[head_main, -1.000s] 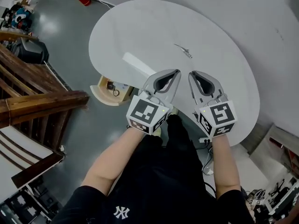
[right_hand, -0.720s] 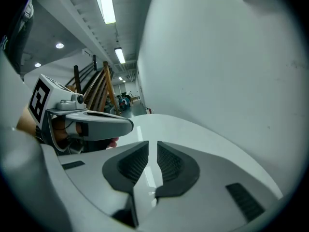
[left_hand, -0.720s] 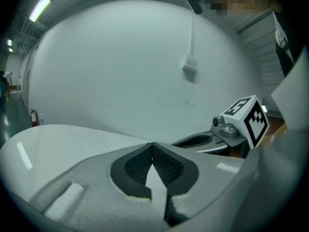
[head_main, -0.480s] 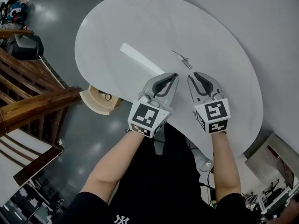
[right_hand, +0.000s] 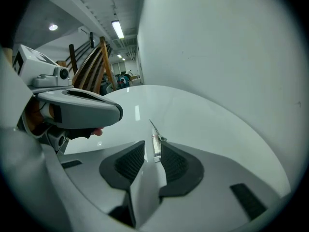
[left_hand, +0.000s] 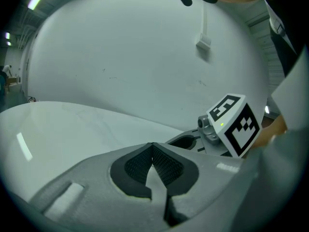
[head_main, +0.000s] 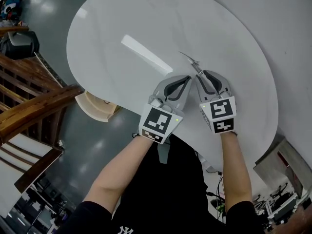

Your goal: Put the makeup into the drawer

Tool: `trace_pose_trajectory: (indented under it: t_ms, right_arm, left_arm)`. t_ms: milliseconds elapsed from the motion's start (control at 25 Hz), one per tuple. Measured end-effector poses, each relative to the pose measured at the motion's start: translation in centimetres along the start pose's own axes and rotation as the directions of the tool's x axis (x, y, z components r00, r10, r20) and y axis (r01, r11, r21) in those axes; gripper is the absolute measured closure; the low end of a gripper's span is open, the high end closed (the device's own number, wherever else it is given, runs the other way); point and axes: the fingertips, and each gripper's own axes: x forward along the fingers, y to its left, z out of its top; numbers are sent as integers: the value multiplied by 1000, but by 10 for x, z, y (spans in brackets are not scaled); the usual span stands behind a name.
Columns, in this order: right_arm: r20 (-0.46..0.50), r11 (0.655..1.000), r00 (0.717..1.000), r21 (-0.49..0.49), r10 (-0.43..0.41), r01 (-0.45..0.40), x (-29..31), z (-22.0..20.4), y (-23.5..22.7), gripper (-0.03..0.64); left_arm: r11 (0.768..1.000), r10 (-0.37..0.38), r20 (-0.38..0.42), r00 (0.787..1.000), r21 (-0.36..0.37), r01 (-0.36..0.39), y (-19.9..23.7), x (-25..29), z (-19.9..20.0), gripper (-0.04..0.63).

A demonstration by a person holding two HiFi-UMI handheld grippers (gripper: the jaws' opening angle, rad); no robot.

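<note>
A thin silver makeup tool with a pointed tip lies on the white rounded table, near its front edge. My right gripper is low over the table, its jaws opening. In the right gripper view the tool's near end lies in the gap between the pads, and neither pad presses on it. My left gripper sits close beside the right one, to its left. It is shut with its tips meeting on nothing. No drawer shows in any view.
The table edge runs just under both hands. Left of it, at floor level, are a wooden stair railing and a small round wooden stand. A grey wall bounds the table's far side.
Both grippers have come down and forward over the table to the silver tool. The right jaws have gone from closed to open around its near end. The left jaws stay shut.
</note>
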Motion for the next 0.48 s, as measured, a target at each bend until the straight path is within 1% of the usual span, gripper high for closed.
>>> trace_pose_trajectory:
  t_ms: [280, 480]
  right_arm:
    - [-63, 999, 998, -32, -3, 1, 21, -6, -8, 497]
    - [-104, 997, 994, -75, -28, 20, 28, -9, -12, 499]
  left_arm:
    - [1000, 15, -14, 1000, -18, -15, 12, 8, -4, 586]
    - [999, 23, -18, 1000, -24, -24, 17, 11, -5, 586]
